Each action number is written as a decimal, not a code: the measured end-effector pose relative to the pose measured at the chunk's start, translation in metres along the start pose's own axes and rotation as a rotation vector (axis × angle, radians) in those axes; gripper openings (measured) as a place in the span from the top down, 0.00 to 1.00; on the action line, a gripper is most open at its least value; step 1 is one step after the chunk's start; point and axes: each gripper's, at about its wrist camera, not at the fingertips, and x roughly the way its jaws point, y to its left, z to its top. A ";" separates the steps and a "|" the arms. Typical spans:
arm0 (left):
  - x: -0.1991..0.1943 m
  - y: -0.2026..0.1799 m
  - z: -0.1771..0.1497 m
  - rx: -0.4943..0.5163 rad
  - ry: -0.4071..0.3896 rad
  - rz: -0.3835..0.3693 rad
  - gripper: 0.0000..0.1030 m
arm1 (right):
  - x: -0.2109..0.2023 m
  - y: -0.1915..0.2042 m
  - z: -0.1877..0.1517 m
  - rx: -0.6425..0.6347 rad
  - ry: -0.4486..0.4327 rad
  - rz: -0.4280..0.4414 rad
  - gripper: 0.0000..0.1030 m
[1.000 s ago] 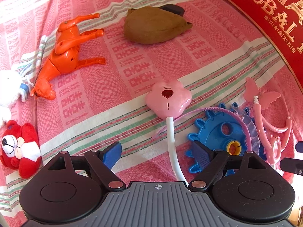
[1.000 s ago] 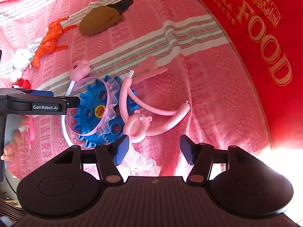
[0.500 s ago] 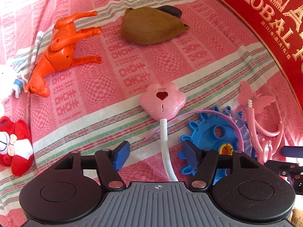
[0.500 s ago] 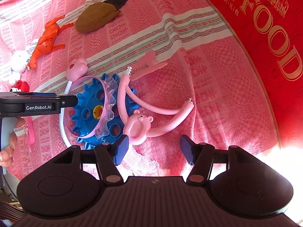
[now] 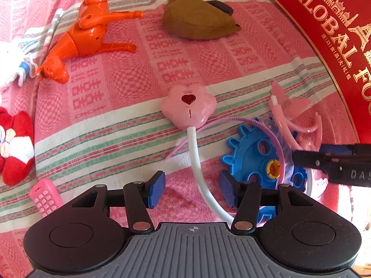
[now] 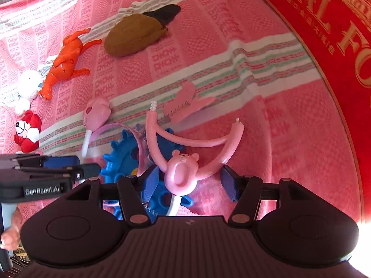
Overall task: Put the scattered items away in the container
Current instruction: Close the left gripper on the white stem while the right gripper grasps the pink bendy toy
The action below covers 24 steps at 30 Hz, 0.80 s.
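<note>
My left gripper (image 5: 192,190) points down at the pink striped cloth, its jaws closing around the white stalk (image 5: 197,162) of a pink paw-shaped toy (image 5: 189,107); the pads do not touch it. My right gripper (image 6: 189,184) is open, with the pink bear head (image 6: 180,177) of a bendy-armed toy between its pads, untouched. Under both toys lie a blue gear (image 5: 252,153) and a thin pink hairband (image 5: 266,127). A red box with gold lettering (image 5: 336,34) lies at the right.
Scattered on the cloth are an orange toy horse (image 5: 85,37), a brown pouch (image 5: 199,18), a red plush (image 5: 16,146), a white plush (image 6: 27,85), a pink toy phone (image 5: 45,197) and a pink butterfly comb (image 6: 185,103). A hand (image 6: 11,229) holds the left gripper.
The left jaws have narrowed around the white stalk. The right gripper has moved forward, bringing the bear head between its pads. The pink toy phone has come into the left view.
</note>
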 end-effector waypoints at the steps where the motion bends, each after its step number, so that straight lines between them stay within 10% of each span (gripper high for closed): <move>1: -0.001 0.003 -0.002 -0.004 0.003 0.004 0.37 | 0.002 0.003 0.004 -0.009 -0.010 0.008 0.37; 15: -0.002 0.014 0.014 -0.061 -0.012 0.043 0.25 | -0.010 -0.022 0.018 0.114 -0.045 0.008 0.24; 19: 0.005 0.005 0.022 -0.014 -0.019 0.066 0.24 | -0.020 -0.023 0.009 0.091 -0.034 -0.027 0.40; 24: 0.005 -0.001 0.022 0.015 -0.044 0.110 0.45 | -0.020 -0.019 0.000 0.059 -0.002 -0.007 0.47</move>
